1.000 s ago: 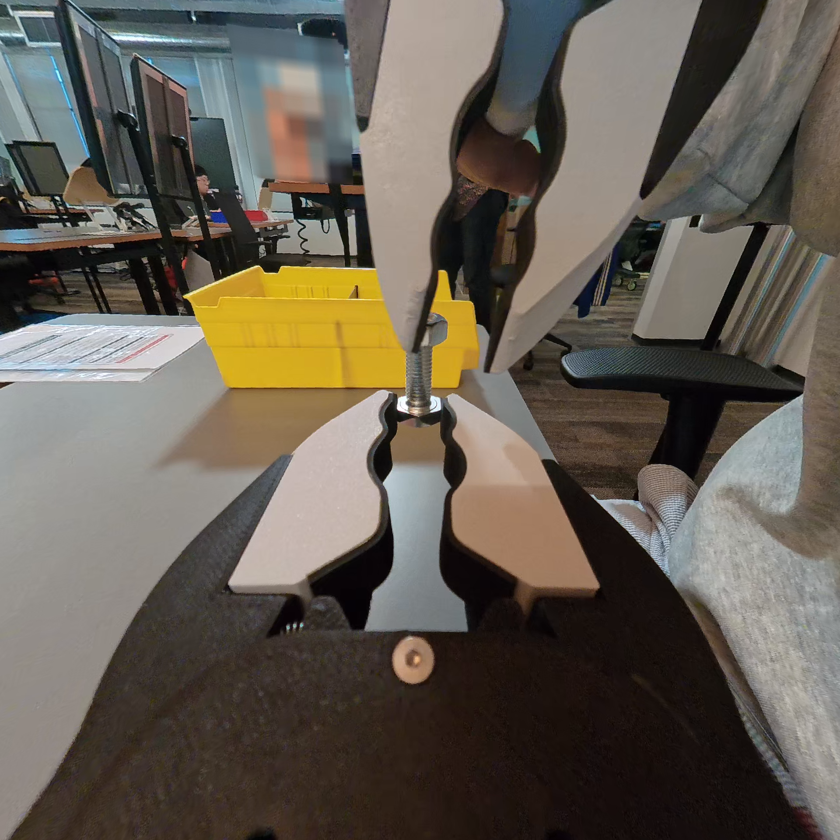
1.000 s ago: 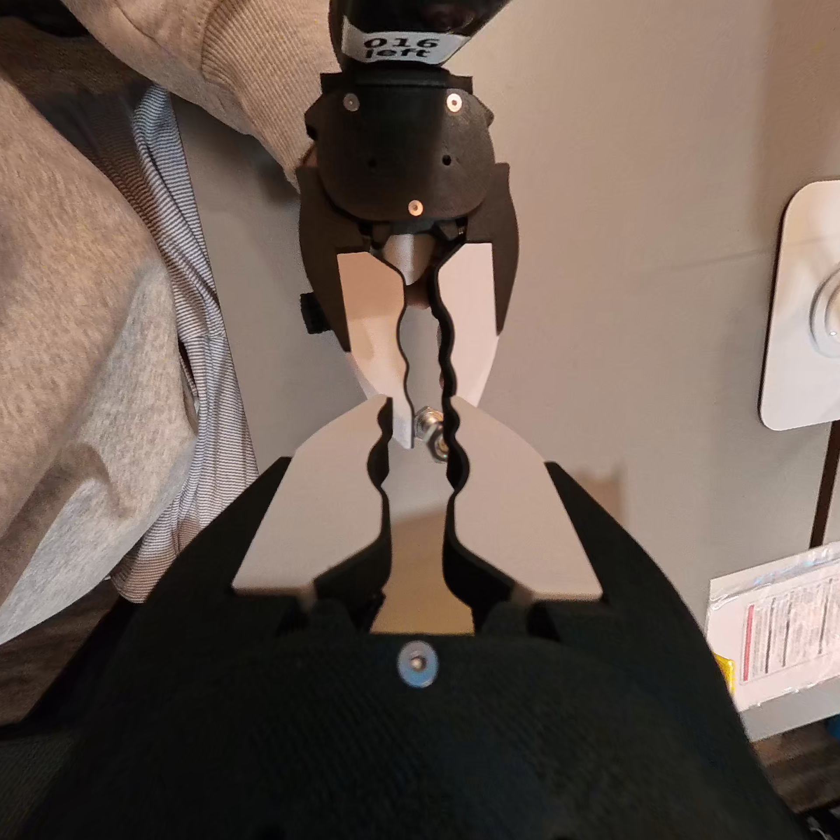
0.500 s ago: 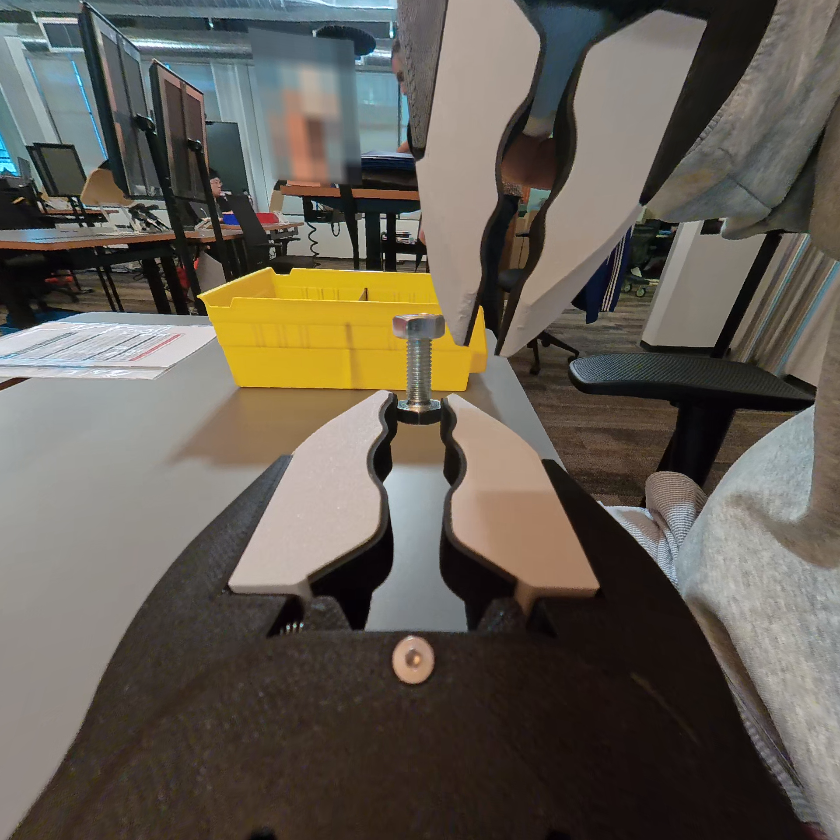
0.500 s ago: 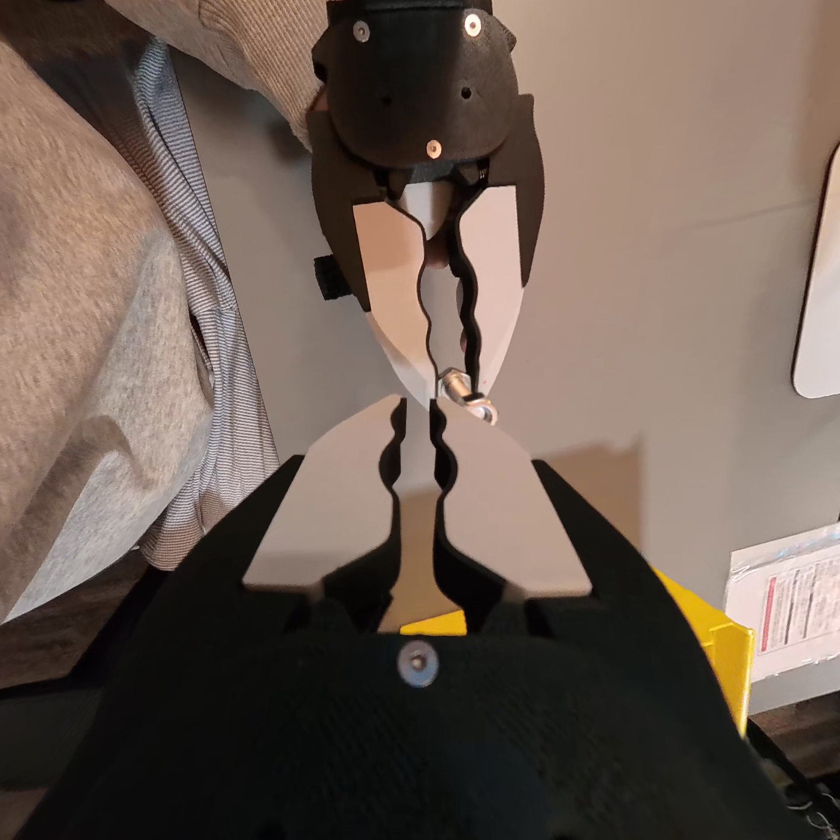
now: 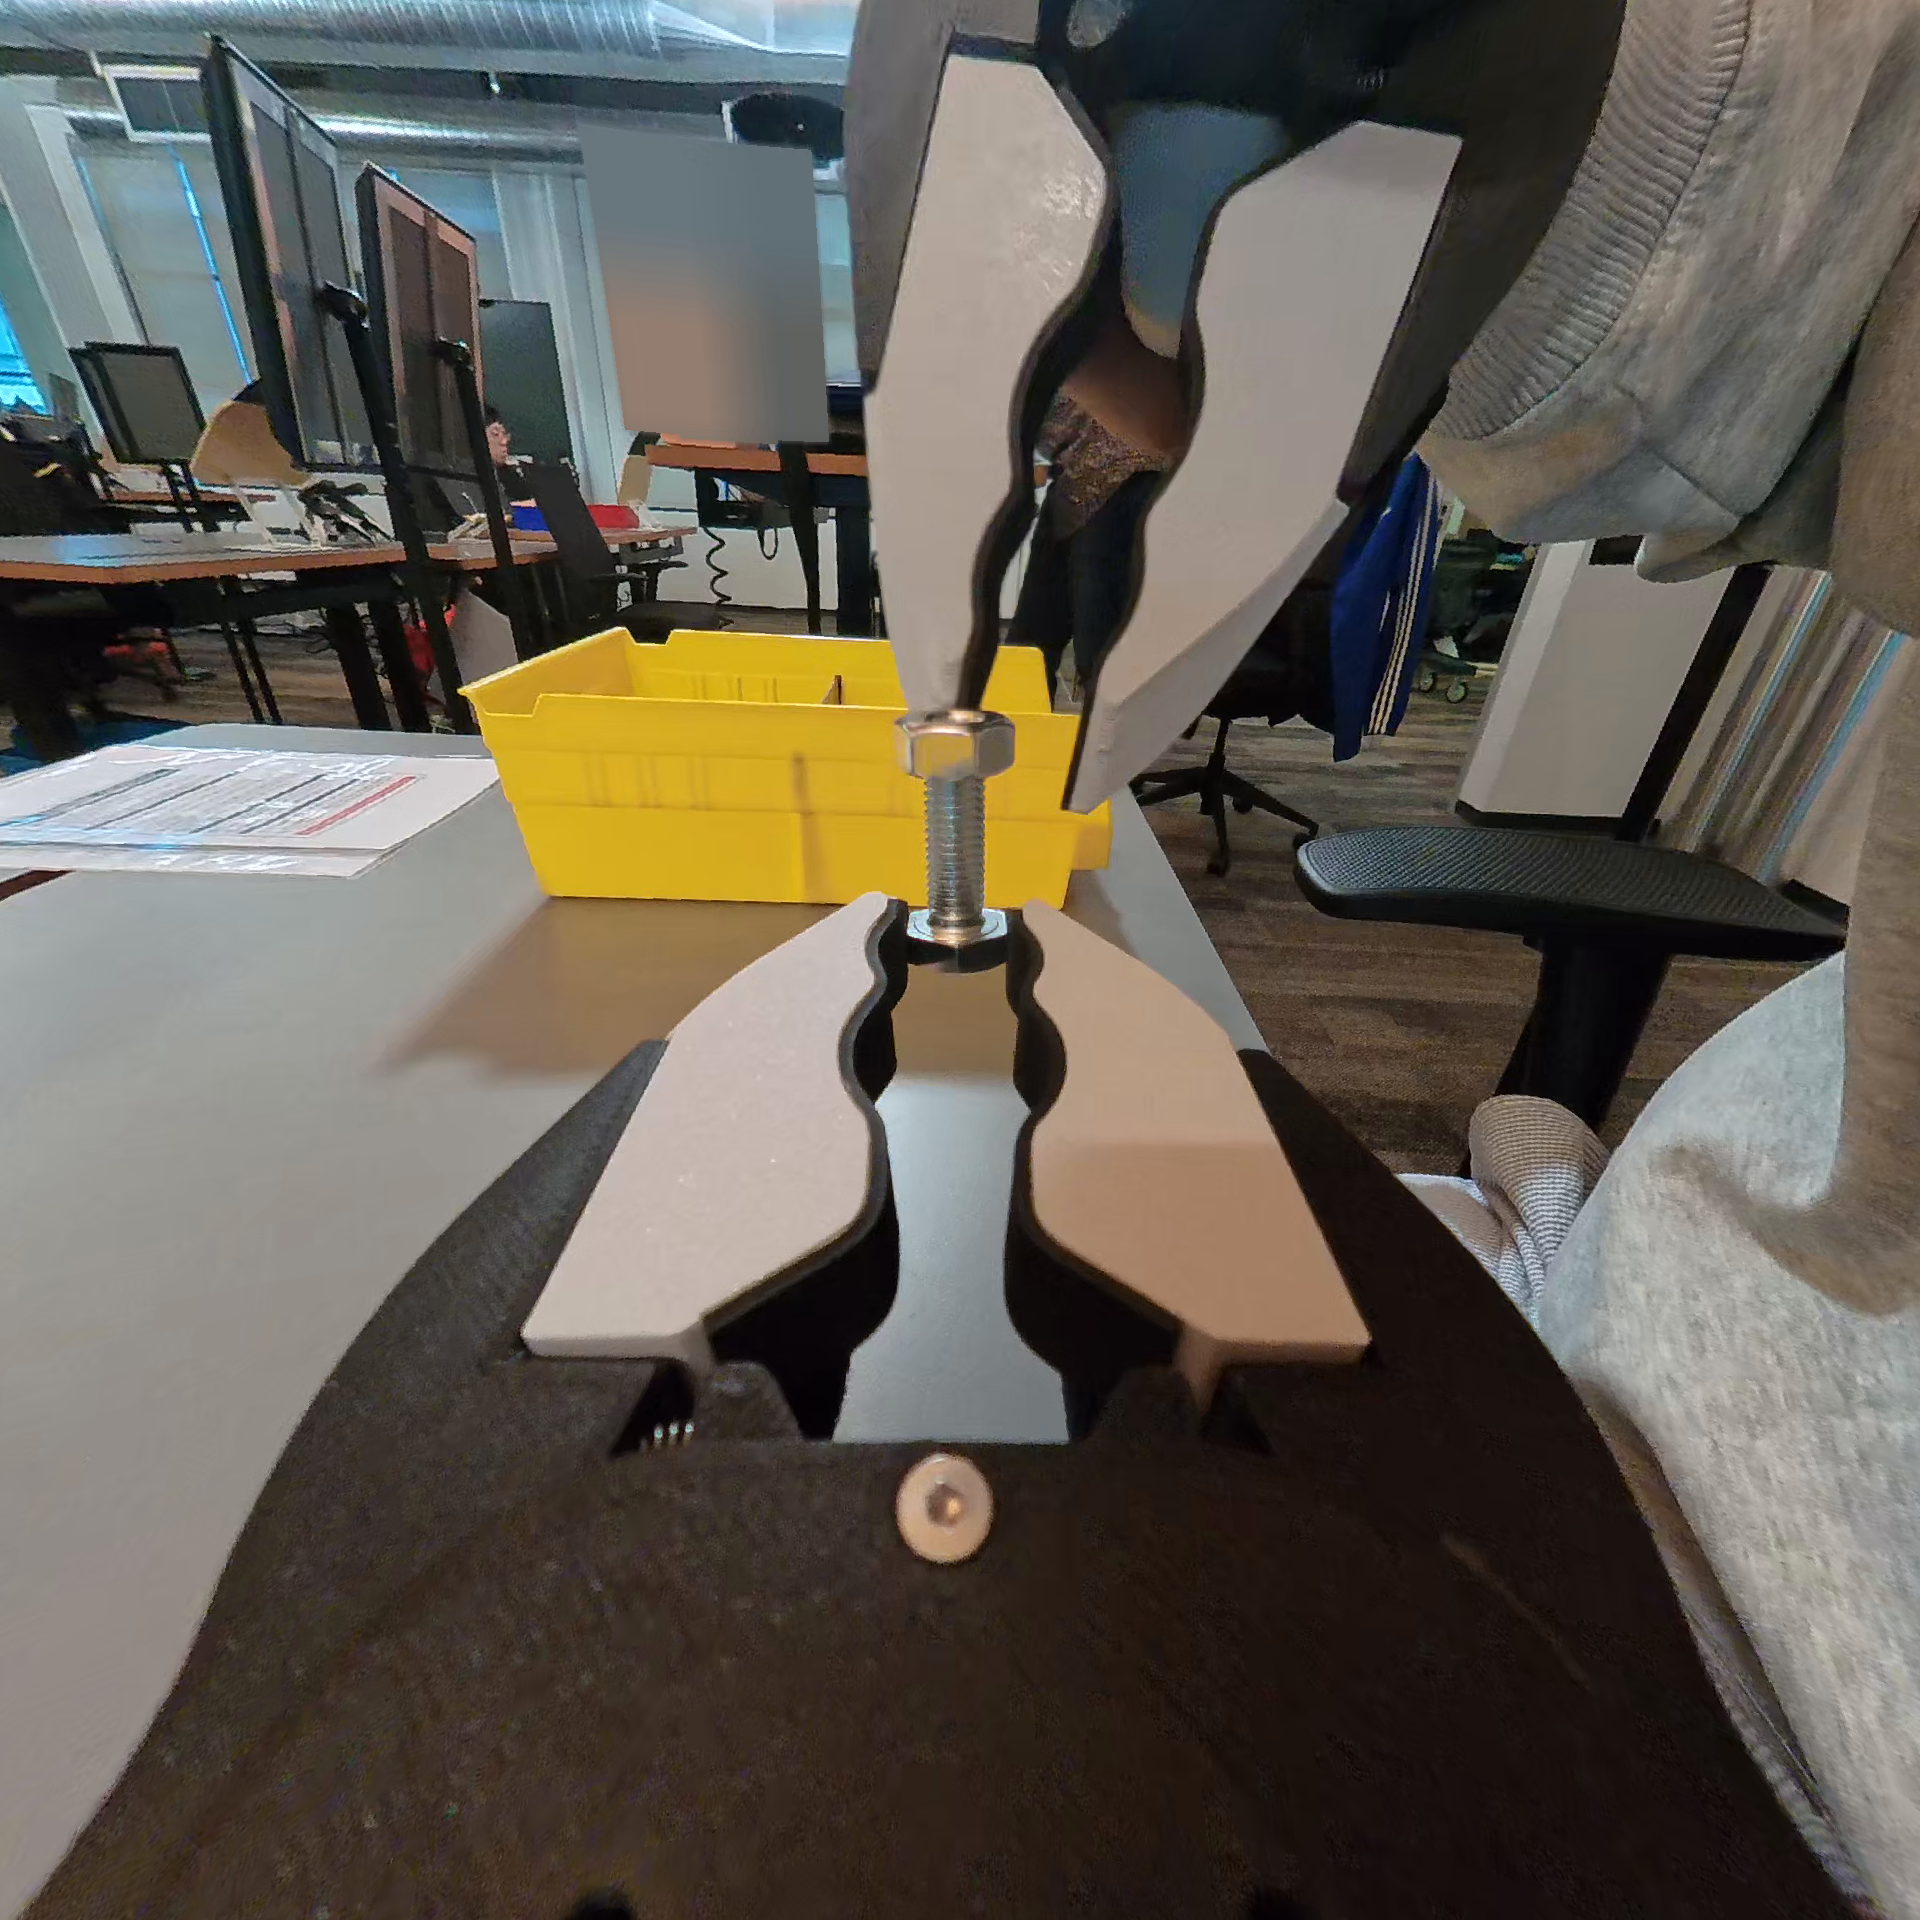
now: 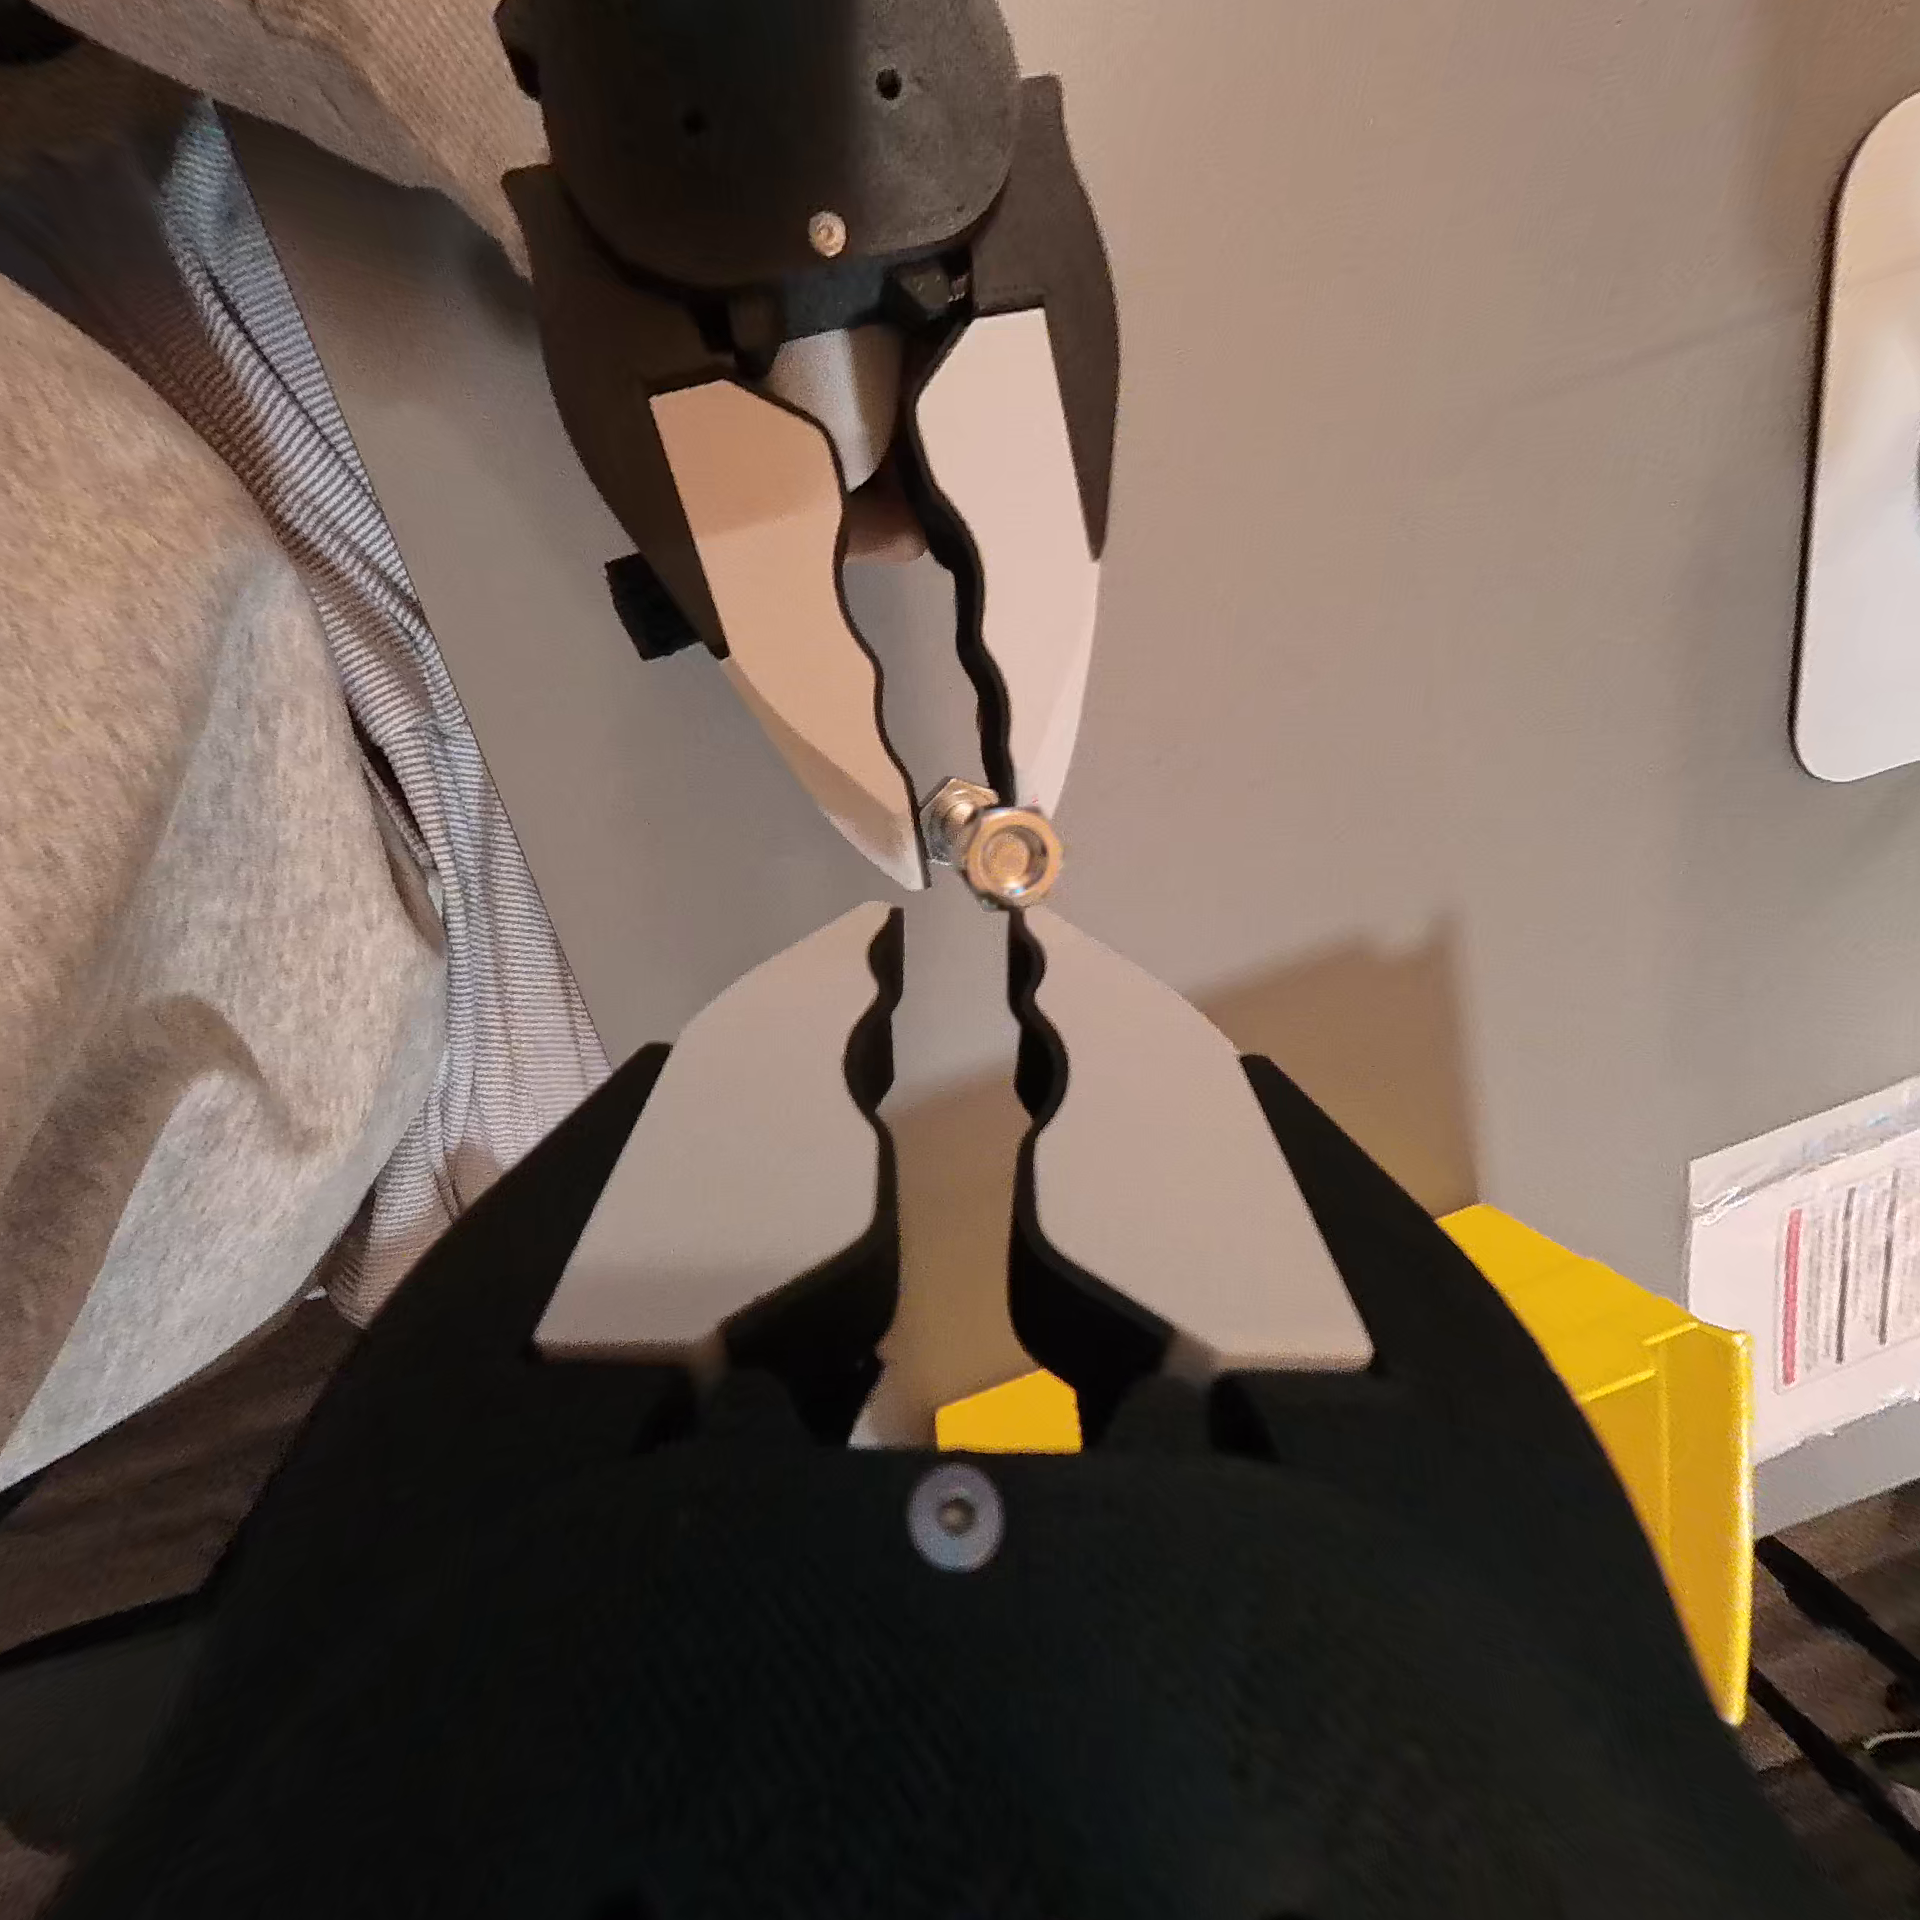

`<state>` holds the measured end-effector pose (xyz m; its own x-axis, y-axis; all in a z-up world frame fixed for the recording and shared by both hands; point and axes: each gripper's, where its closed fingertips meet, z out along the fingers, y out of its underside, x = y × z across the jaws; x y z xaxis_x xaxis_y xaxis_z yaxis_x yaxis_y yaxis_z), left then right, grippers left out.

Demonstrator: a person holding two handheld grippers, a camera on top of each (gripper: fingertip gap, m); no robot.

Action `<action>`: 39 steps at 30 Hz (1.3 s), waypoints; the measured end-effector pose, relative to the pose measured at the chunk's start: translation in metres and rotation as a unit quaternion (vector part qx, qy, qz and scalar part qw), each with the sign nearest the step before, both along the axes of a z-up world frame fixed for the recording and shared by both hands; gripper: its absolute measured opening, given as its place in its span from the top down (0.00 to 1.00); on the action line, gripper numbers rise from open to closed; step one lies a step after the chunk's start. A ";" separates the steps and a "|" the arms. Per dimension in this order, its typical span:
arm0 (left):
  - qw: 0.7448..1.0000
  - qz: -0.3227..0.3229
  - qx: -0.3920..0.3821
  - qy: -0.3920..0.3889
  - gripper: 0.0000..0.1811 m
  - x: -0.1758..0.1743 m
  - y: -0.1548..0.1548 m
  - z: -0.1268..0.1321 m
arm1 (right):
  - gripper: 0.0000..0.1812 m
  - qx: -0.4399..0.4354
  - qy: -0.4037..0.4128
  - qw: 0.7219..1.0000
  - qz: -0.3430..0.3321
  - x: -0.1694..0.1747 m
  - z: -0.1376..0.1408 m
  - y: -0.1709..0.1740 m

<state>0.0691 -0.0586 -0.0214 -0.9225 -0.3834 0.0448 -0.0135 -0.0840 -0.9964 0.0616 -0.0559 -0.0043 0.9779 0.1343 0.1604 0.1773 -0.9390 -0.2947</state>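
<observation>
- The left gripper (image 5: 951,920), held low and level over a grey table (image 5: 260,1039), is clamped on a nut (image 5: 953,927) threaded near the bottom of a bolt (image 5: 951,831), which stands upright between the fingertips with its hex head uppermost.
- The right gripper (image 5: 1013,727) hangs point-down from above, its jaws parted; one fingertip (image 5: 940,665) sits at the bolt's head, the other is clear of it to the side. It grasps nothing.
- In the right wrist view the bolt (image 6: 1003,857) is seen head-on just ahead of the right gripper (image 6: 951,914), beside one tip of the left gripper (image 6: 961,831).
- The bolt and nut look like plated steel: small, rigid, light for its kind and likely slick on the smooth finger faces. The flats of the hex head and of the nut seem the surest places to grip; the threaded shank would offer less purchase.
- The table is matte, flat and hard. A yellow bin (image 5: 727,790) stands at its far edge, behind the bolt, with a laminated sheet (image 5: 218,805) well to the side.
- Beyond lie an open office with desks, monitors (image 5: 416,312) on stands and a black chair (image 5: 1538,883); a grey sleeve (image 5: 1714,260) frames one side.
</observation>
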 end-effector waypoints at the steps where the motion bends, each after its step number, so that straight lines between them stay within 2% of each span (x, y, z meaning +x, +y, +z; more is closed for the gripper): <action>1: 1.000 0.001 0.001 -0.002 0.90 0.000 0.000 0.000 | 0.89 0.003 0.000 1.000 -0.002 0.001 0.001 0.001; 16: 1.000 -0.007 0.012 -0.004 0.90 -0.004 -0.004 -0.003 | 0.90 0.018 0.000 1.000 0.002 0.001 0.001 0.011; 22: 0.999 -0.033 0.006 0.003 0.90 -0.009 -0.007 -0.003 | 0.90 0.010 0.002 1.000 0.028 -0.004 0.001 0.010; 26: 0.998 -0.055 0.003 -0.001 0.90 -0.016 -0.008 0.000 | 0.90 0.017 0.010 0.997 0.077 -0.012 0.004 0.008; 31: 0.997 -0.075 -0.001 -0.004 0.90 -0.023 -0.010 0.001 | 0.90 0.038 -0.018 0.980 0.196 -0.019 0.006 0.005; 36: 0.992 -0.126 -0.021 0.007 0.90 -0.036 -0.012 0.005 | 0.90 0.060 0.000 0.967 0.246 -0.030 0.010 0.005; 39: 0.987 -0.154 -0.035 0.022 0.90 -0.041 -0.012 0.008 | 0.90 0.072 0.012 0.964 0.255 -0.034 0.012 0.006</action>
